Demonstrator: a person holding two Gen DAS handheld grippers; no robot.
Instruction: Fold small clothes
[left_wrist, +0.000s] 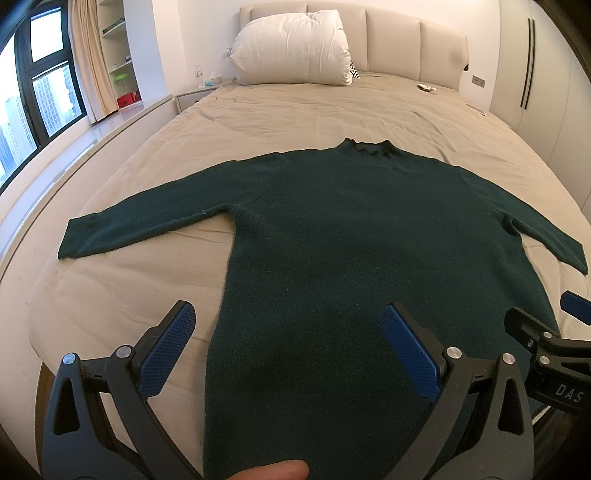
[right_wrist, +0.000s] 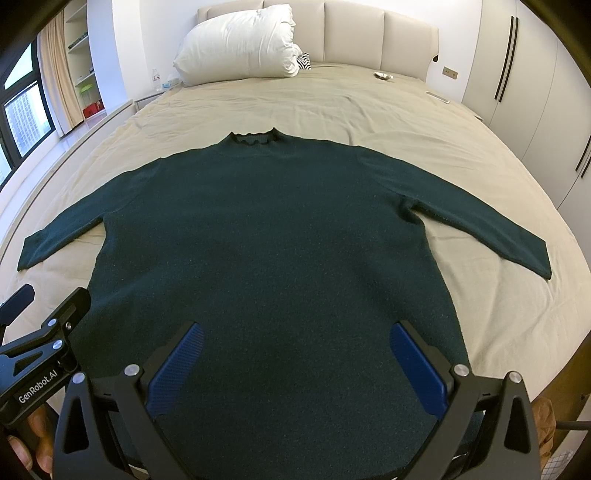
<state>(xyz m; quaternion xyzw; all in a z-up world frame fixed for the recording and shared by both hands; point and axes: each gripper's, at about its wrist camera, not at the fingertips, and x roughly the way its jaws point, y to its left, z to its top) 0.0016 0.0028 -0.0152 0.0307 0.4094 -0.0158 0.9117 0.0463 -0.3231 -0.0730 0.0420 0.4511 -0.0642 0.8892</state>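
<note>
Grippers hover side by side over the near hem of a dark green sweater (left_wrist: 332, 240) that lies flat on a beige bed (left_wrist: 129, 295), neck towards the headboard and both sleeves spread outward.

Furthest left, the left gripper (left_wrist: 291, 347) points forward along the garment with its jaws spread wide and nothing between them. Its left blue pad (left_wrist: 168, 354) sits over bare sheet just beside the sweater's left edge; the other pad is over the knit. Whether the tips touch the fabric cannot be told. A fingertip (left_wrist: 273, 470) of the holding hand shows at the bottom of the left wrist view. In the right wrist view this same tool enters from the left edge, its black body printed "GenRobot.AI", with fingers (right_wrist: 29, 439) of the hand wrapped beneath it.

To its right, the right gripper (right_wrist: 295, 365) is likewise wide open and empty, both blue pads over the sweater's lower body. In the left wrist view its black frame comes in at the right edge, lettered "DAS", the rest cut off.

Beyond the sweater, a white pillow (right_wrist: 240, 44) leans against the padded headboard (right_wrist: 369, 37), left of centre. A window (left_wrist: 44, 85) lies to the left and white wardrobe doors (right_wrist: 524, 85) to the right.
</note>
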